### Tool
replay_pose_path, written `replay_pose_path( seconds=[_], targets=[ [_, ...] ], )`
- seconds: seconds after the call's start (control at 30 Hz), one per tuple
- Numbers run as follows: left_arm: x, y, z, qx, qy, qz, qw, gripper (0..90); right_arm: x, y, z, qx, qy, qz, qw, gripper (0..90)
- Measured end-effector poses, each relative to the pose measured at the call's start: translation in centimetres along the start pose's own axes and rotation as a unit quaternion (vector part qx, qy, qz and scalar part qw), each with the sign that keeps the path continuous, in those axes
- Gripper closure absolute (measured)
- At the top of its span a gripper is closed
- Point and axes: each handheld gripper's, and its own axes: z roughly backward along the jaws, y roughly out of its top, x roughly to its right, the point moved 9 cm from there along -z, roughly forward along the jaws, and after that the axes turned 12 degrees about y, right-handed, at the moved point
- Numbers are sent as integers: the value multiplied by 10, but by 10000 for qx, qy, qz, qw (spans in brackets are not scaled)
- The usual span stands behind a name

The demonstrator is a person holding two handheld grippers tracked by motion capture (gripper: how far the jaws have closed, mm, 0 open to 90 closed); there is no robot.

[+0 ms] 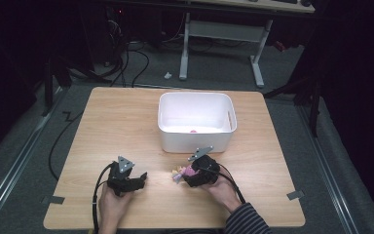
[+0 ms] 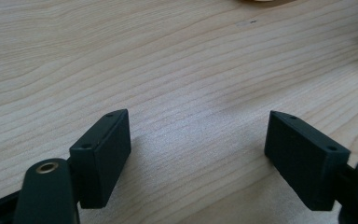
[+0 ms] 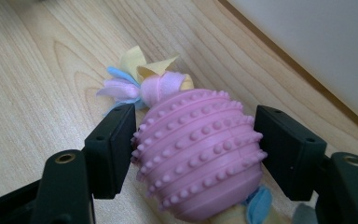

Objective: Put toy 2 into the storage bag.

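Clamping the pink nubbed toy (image 3: 198, 151) at its widest part, our right gripper (image 3: 196, 149) has both fingers touching its sides (fabric tails stick out); it rests on the table (image 1: 126, 126) near the white bin (image 1: 197, 119). Left gripper (image 2: 198, 154) idles wide open, holding nothing. Only the bin's near wall stands between.

The pink toy's (image 3: 198, 154) lower end is cut off by the frame edge.
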Motion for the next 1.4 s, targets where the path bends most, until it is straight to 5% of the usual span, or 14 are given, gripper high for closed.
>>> replay_pose_path(
  seconds=[0.37,1.4],
  targets=[
    [0,0,0,0,-2,3,10000,229,-1,2,13,187,-69,99,9998,326],
    [0,0,0,-3,0,-1,10000,228,6,11,100,857,164,-57,9962,328]
  ],
)
